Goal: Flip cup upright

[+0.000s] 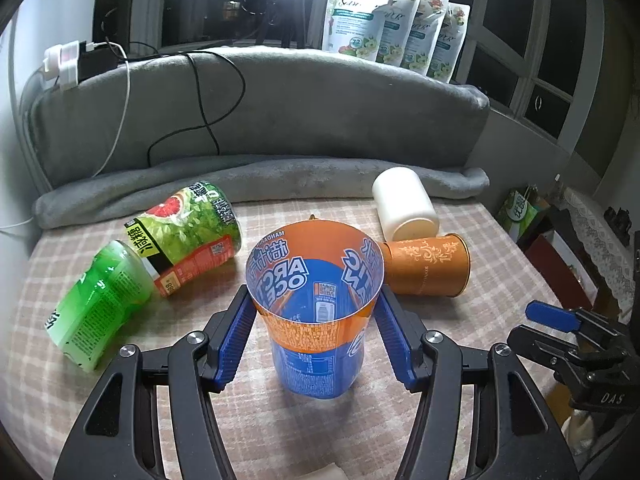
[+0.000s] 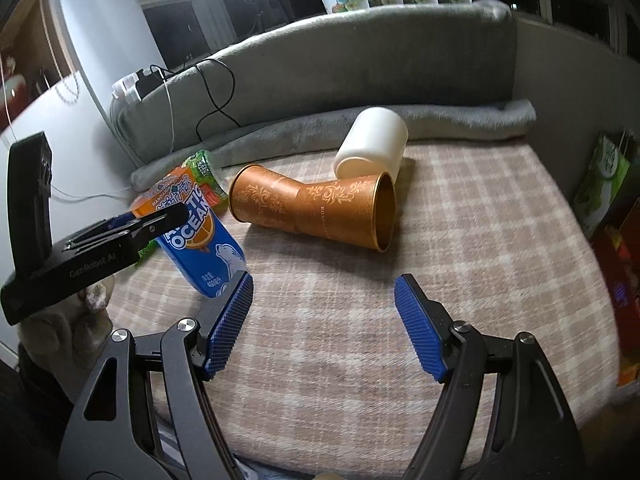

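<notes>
Now the blue-and-orange cup (image 1: 316, 312) is seen standing upright, mouth up, on the checked cloth (image 1: 460, 320), framed by the left gripper (image 1: 316, 336). Its blue pads (image 1: 234, 344) sit on either side of the cup w/ a slim gap showing at each wall, so the jaws are judged spread apart and nothing is held; contact at the rim can't be fully ruled out. The task looks about done.

Rel. to that cup: the copper cup (image 1: 426, 266) lies on its side just right of it and behind, the white cup (image 1: 406, 204) lies beyond the copper one, and two green cups (image 1: 160, 252) lie to the left. The right gripper (image 2: 324, 328) is held off to the cup's right, fingers wide apart, empty.

Risks, as judged: the cup looks thin, light and tall, and the cloth soft, so it could be tipped if a pad drags the wall while the left gripper is pulled back. It could also be knocked over if the copper cup is bumped and rolls into it. A straight, slow retreat would be called for.
</notes>
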{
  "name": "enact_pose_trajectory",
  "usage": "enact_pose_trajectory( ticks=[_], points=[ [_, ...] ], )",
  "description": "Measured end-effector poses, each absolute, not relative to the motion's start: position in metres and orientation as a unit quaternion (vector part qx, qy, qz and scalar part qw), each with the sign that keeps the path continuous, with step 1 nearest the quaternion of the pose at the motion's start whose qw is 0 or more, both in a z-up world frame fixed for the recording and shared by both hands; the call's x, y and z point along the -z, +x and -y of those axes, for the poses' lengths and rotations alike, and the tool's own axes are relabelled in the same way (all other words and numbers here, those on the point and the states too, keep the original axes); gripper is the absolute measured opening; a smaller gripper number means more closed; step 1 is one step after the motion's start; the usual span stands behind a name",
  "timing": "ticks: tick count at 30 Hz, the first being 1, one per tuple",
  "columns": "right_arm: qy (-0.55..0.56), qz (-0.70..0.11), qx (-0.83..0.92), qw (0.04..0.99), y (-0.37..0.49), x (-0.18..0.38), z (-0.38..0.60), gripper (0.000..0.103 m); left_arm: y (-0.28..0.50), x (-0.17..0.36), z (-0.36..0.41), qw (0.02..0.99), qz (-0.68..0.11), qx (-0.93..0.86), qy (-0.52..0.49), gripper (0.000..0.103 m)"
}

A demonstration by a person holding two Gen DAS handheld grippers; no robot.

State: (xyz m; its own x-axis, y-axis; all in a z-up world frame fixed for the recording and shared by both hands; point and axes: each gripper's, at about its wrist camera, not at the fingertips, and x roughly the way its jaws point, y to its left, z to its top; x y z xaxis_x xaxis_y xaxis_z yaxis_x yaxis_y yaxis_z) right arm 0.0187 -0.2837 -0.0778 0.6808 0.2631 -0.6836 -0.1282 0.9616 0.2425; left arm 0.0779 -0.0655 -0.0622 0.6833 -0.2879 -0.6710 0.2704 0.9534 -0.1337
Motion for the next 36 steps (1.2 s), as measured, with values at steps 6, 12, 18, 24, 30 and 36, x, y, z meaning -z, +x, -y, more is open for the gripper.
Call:
enact_pose_trajectory(
  ticks=[6, 12, 18, 24, 30, 36],
  points=[
    [0.083, -0.382, -0.099, 0.915, 0.016, 0.076, 0.285, 0.076, 0.075, 0.064, 0.070, 0.920, -0.362, 0.152, 0.001, 0.060],
    [0.087, -0.382, -0.097, 0.915, 0.016, 0.076, 0.287, 0.076, 0.074, 0.064, 0.073, 0.921, -0.359, 0.152, 0.009, 0.060],
    [0.086, -0.382, -0.099, 0.915, 0.016, 0.076, 0.286, 0.076, 0.070, 0.064, 0.076, 0.919, -0.360, 0.159, 0.013, 0.062],
    [0.085, -0.381, -0.099, 0.915, 0.014, 0.074, 0.285, 0.076, 0.067, 0.062, 0.075, 0.915, -0.362, 0.176, 0.002, 0.079],
    [0.084, -0.377, -0.098, 0.917, 0.012, 0.070, 0.283, 0.076, 0.061, 0.058, 0.075, 0.915, -0.362, 0.181, 0.002, 0.082],
    [0.063, -0.354, -0.086, 0.929, 0.008, 0.059, 0.277, 0.076, 0.047, 0.053, 0.062, 0.919, -0.357, 0.170, -0.003, 0.082]
  ],
)
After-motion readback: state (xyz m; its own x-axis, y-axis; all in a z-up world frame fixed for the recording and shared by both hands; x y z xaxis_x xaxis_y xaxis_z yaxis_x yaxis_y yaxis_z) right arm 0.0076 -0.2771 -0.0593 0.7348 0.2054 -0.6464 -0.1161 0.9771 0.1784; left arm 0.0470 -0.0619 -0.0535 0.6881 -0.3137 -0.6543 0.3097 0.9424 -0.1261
